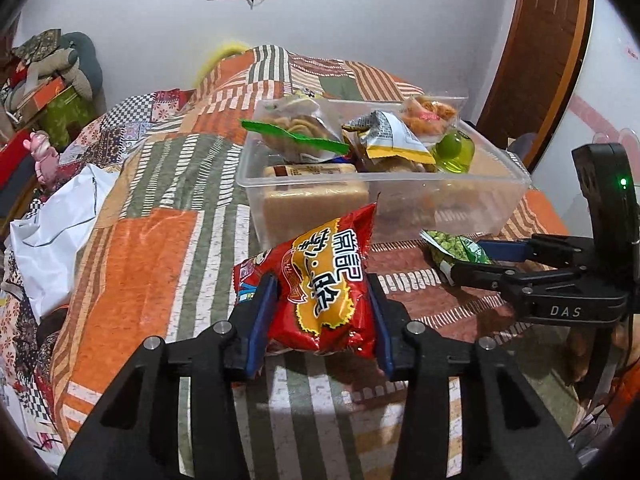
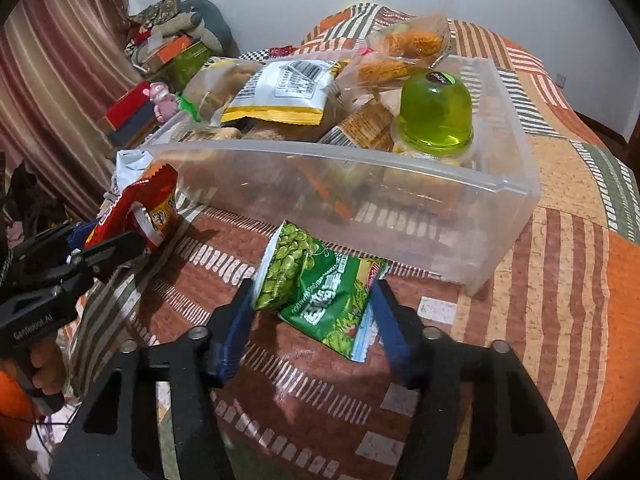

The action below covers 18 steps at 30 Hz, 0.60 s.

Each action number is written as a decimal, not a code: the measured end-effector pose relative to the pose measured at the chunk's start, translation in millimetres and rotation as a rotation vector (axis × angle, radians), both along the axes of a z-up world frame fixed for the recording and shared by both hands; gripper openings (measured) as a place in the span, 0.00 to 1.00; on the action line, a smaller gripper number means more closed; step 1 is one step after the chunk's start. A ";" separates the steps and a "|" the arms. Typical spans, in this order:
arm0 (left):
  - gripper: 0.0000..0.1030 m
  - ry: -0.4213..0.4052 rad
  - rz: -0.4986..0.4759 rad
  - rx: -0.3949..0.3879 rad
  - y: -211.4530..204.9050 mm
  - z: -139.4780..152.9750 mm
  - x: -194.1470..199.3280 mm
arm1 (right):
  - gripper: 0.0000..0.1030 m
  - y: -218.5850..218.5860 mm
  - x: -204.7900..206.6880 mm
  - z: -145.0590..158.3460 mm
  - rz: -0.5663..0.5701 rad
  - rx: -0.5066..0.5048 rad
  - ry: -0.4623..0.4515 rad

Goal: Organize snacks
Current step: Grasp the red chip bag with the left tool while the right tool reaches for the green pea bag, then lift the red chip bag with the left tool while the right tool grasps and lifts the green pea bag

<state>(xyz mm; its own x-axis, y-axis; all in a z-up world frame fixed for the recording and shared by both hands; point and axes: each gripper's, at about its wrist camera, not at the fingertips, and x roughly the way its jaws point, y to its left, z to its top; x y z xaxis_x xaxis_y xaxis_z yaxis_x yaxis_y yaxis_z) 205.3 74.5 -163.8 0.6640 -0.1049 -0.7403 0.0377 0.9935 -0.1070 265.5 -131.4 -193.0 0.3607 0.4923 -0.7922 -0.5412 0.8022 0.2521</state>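
The bed (image 1: 132, 248), covered by a patchwork quilt in orange, green and brown stripes, carries all task items; bare quilt lies open in front of and to both sides of the container. A white plastic bag (image 1: 56, 236) lies at the quilt's left edge in the left wrist view. The clear plastic container (image 2: 500, 208) sits on the quilt with its near long wall facing both cameras; its rim is unobstructed along the near edge. It is heaped with packets that rise above the rim, and a green jelly cup (image 2: 434, 116) stands dome-up at its right end. The left hand-held gripper (image 1: 320, 312) points downward toward the quilt and is clamped on the red snack packet (image 1: 324, 288), both blue pads pressing its sides; the packet stands just in front of the container's near wall, whether clear of the quilt cannot be told. The right hand-held gripper (image 2: 316, 300) also points downward and is clamped on the green pea packet (image 2: 316, 280), whose upper end lies just beside the base of the container's near wall. The two grippers are side by side, apart from each other.
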 end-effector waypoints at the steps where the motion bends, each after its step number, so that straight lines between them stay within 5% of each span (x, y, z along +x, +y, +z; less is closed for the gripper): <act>1: 0.41 -0.004 0.001 0.000 -0.5 1.4 -0.8 | 0.43 -1.0 -3.3 2.1 0.006 0.002 -0.009; 12: 0.20 -0.070 -0.007 0.009 -10.9 32.4 -18.1 | 0.31 -14.4 -21.8 20.4 0.001 0.033 -0.060; 16: 0.18 -0.091 -0.017 0.005 -14.9 44.0 -23.6 | 0.06 -11.7 -25.1 30.1 0.010 0.049 -0.075; 18: 0.18 -0.107 -0.020 0.007 -17.0 50.3 -26.9 | 0.06 -12.7 -28.4 35.7 0.012 0.052 -0.093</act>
<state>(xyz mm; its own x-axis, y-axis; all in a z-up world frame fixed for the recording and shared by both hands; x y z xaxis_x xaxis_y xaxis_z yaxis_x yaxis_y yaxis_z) 178.4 57.4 -113.5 0.7373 -0.1141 -0.6659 0.0682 0.9932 -0.0947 237.1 -144.1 -157.3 0.4257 0.5365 -0.7287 -0.5736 0.7828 0.2412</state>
